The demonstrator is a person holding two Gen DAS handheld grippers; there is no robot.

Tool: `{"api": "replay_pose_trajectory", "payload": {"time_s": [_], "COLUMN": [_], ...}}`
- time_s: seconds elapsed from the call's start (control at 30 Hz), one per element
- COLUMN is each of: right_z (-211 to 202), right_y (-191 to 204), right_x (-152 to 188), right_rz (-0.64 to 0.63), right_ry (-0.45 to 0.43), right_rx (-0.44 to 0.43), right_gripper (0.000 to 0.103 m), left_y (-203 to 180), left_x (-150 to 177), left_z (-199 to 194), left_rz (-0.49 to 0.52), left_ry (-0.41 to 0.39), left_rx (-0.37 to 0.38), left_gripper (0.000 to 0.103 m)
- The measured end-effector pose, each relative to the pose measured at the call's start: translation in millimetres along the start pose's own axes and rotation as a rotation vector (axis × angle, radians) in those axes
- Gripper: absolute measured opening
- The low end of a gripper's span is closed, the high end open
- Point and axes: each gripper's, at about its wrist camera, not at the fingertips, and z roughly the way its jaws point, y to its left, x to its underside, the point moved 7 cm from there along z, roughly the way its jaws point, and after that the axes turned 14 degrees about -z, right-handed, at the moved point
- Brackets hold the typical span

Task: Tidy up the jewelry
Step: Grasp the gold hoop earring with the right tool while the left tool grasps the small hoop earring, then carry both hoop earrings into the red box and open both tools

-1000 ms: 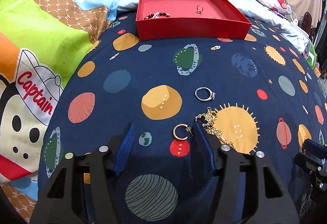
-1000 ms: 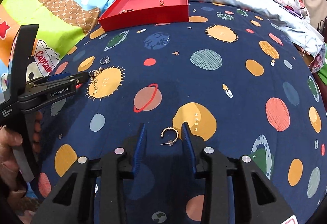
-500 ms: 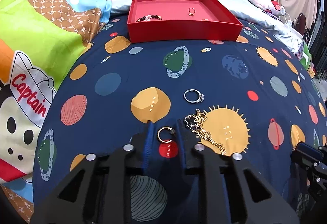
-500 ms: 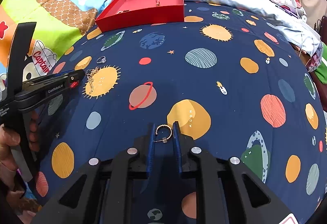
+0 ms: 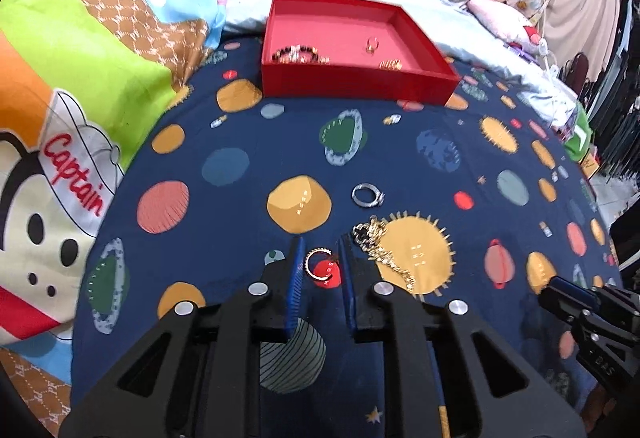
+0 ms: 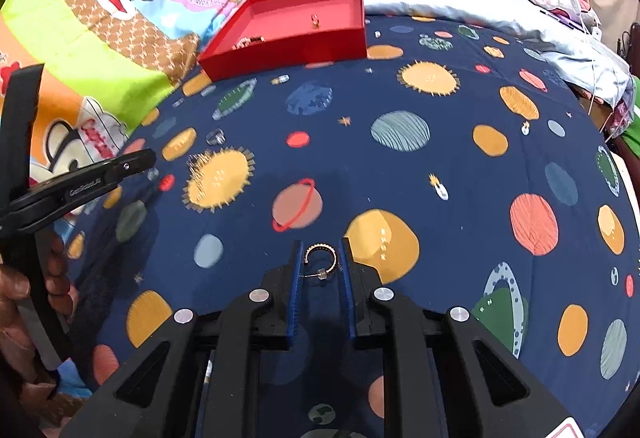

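Left wrist view: a small gold hoop earring (image 5: 319, 261) sits pinched between the blue pads of the left hand-held gripper (image 5: 320, 258), whose jaws have just closed narrowly on it. Right wrist view shows its twin gold hoop earring (image 6: 321, 260) likewise clamped in the right hand-held gripper (image 6: 320, 258), probably so both travel together. Just right of the left one lie a gold chain (image 5: 382, 250) and silver ring (image 5: 367, 195); far ahead on the bed waits the red cardboard tray (image 5: 356, 82), likely their destination.
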Motion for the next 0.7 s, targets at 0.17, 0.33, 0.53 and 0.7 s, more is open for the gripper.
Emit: {"api": "replay_pose_trajectory", "payload": {"time_s": [0.17,0.33,0.53,0.7], "right_z": [-11.1,-19.5,-13.0,6.3], "right_y": [-1.8,-9.2,-21.2,-32.1], "right_x": [-23.1,-70.7,-141.4,-211.3], "right_rz": [-0.017,-0.068,-0.083,-0.094], "right_ry": [-0.048,-0.125,-0.212,-0.262], "right_rx": [-0.01,0.005,-0.009,-0.029], "right_gripper": [0.016,0.016,0.016,0.016], "left_y": [-5.9,-20.5,-40.5,-59.7], "left_x": [-21.1,-54.4,-103.5,-159.0], "left_z": [-22.8,-34.5,-28.3,-6.1], "left_rz": [-0.006,0.008,0.017,0.014], "left_ry": [-0.046,-0.102,-0.166,-0.203], "left_rx": [0.029,0.054,0.081,0.098], "left_gripper": [0.017,0.017,0.017,0.017]}}
